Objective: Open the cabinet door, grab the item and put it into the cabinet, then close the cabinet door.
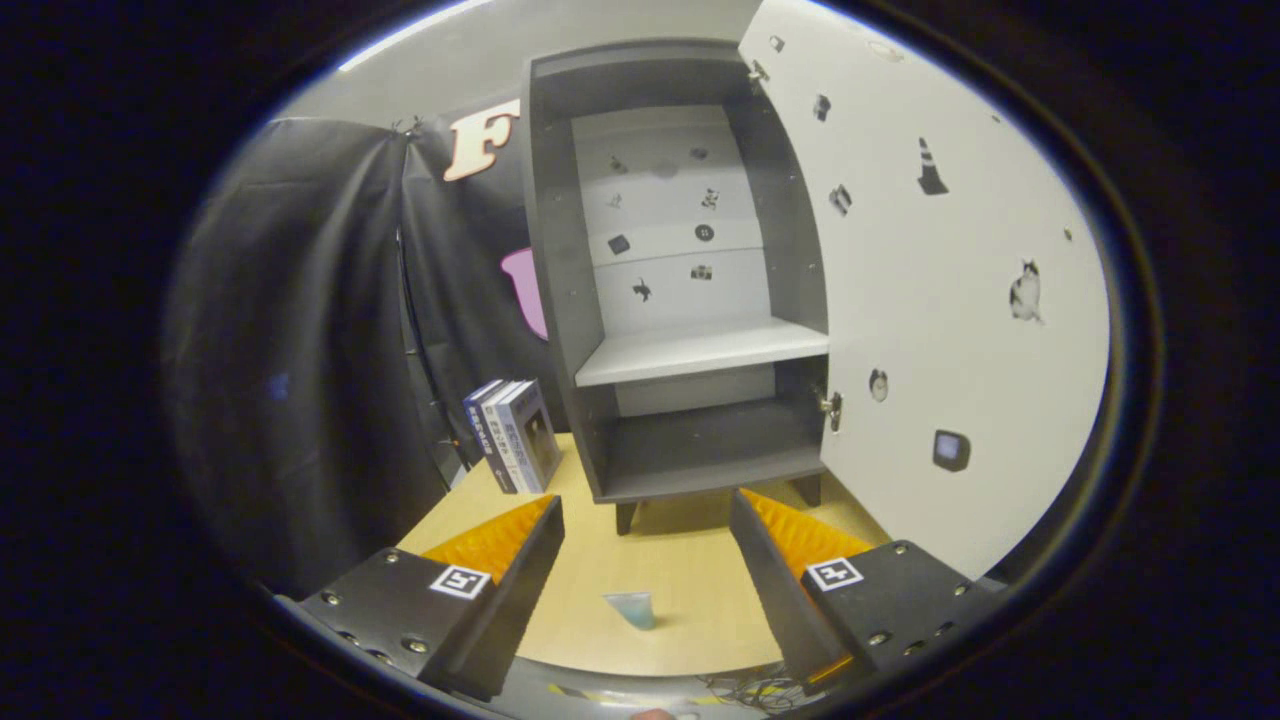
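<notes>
Currently hand-held gripper (pixel 647 540) is spread wide, nothing between the fingers. Cabinet (pixel 690 270) door (pixel 940 300) already swung open; shelf (pixel 700 350) bare. Item looks like a small pale-blue cup (pixel 632 608) on the worktop (pixel 690 590), between and below the fingertips. Likely light thin plastic, crushable, so pinch mid-wall gently. Book (pixel 515 435) spines have writing, too small to read; door stickers are pictures only.

Matt dark cabinet (pixel 560 250); smooth pale wood table (pixel 680 570); small cup (pixel 632 608), perhaps translucent plastic.
</notes>
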A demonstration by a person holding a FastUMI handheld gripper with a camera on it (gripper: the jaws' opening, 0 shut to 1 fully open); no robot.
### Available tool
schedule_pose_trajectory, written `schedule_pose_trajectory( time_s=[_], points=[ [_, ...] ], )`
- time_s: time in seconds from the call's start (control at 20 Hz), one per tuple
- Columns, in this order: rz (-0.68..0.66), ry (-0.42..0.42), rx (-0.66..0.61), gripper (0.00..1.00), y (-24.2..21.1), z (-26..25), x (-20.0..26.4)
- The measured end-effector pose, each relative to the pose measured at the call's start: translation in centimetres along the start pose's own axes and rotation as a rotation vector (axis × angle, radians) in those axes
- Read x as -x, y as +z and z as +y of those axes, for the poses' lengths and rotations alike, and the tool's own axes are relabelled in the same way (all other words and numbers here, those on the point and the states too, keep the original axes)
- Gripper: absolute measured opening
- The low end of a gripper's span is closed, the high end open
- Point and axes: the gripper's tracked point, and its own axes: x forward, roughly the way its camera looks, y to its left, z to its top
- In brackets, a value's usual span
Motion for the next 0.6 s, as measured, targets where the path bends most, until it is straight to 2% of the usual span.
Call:
schedule_pose_trajectory(
  time_s=[0.2,0.6],
  points=[
    [0.083,0.012,0.038,0.99,-5.2,1.3,-3.6],
    [0.270,-0.013,0.086,0.99,-15.9,0.3,-8.9]
  ],
)
